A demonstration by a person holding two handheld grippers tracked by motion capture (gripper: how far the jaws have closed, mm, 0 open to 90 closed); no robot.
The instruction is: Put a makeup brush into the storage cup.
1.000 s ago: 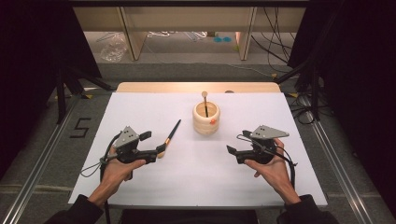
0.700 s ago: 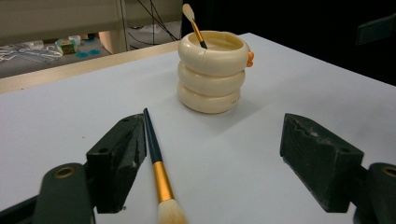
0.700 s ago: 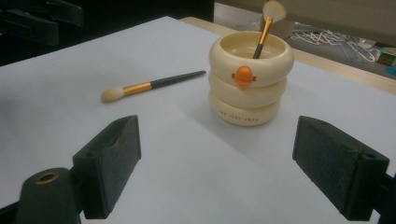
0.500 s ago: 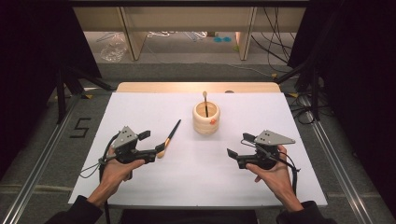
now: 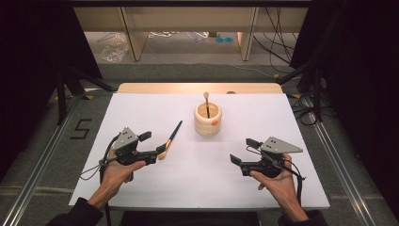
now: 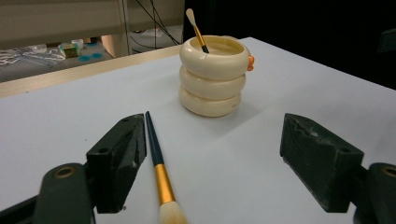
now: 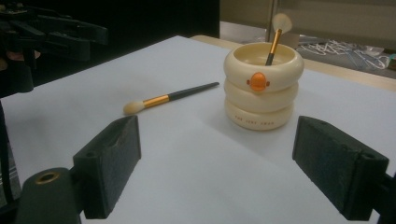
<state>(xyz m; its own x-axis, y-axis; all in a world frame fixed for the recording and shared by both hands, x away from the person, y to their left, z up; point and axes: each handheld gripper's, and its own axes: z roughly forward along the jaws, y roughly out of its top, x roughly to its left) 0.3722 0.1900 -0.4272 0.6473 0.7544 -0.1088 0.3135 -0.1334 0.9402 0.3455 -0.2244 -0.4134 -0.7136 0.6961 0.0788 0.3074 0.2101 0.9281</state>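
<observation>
Shifted slightly since the earlier frame: right hand-held gripper (image 5: pixel 241 158), a touch lower on the white worktop (image 5: pixel 301 122). Loose brush (image 5: pixel 169 140) lying flat between the left hand-held gripper's (image 5: pixel 157 145) wide-apart jaws — just beside one pad, bristles toward the hand, nothing pinched. Cream ringed holder (image 5: pixel 208 119) beyond, upright, a second brush (image 5: pixel 206 103) standing inside. Right jaws apart too — empty.

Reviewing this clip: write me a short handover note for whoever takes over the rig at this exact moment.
Left gripper: open, jaws either side of the loose brush, not gripping it.
Right gripper: open, holding nothing, aimed at the cream holder.
Things: loose brush lies flat on the white table, left of the holder; another brush stands in it.
Done: one brush in the holder.
Left: probably grip the loose brush and put it in the holder.
</observation>
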